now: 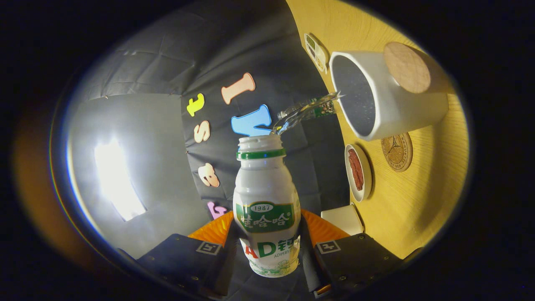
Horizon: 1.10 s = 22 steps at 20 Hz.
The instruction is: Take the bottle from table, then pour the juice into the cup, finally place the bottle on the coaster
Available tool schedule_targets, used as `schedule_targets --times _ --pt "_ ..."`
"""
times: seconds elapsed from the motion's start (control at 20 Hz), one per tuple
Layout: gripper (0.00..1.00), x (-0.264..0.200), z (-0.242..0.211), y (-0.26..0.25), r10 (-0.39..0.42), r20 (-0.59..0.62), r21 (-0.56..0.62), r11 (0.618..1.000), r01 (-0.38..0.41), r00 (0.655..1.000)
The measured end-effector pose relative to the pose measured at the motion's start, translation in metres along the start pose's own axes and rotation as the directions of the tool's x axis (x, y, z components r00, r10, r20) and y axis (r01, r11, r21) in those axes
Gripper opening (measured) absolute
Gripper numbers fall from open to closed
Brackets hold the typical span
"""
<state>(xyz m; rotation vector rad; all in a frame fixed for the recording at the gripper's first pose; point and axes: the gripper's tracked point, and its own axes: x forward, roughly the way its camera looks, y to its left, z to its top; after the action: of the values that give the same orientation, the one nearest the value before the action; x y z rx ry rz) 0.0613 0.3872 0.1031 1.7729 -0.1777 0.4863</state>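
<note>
We find the hand-held gripper [267, 251] clamped on the bottle [266, 209], both fingers against its sides. The bottle is tipped, and clear liquid [305, 112] streams from its mouth into the white cup [388, 94] on the desk [418, 188]. A coaster [397, 151] lies just beside the cup.

White bottle [266, 209], tipped, streams clear liquid into white cup [386, 98].

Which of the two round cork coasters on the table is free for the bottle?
The printed coaster beside the small dish is free; the plain one is under the cup. The tool holds the bottle.
</note>
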Motion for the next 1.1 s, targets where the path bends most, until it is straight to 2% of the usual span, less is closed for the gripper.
schedule_targets --times 1.1 --pt "0.68 -0.0002 -0.0006 0.0052 0.026 0.005 0.044 0.999 -0.026 1.0"
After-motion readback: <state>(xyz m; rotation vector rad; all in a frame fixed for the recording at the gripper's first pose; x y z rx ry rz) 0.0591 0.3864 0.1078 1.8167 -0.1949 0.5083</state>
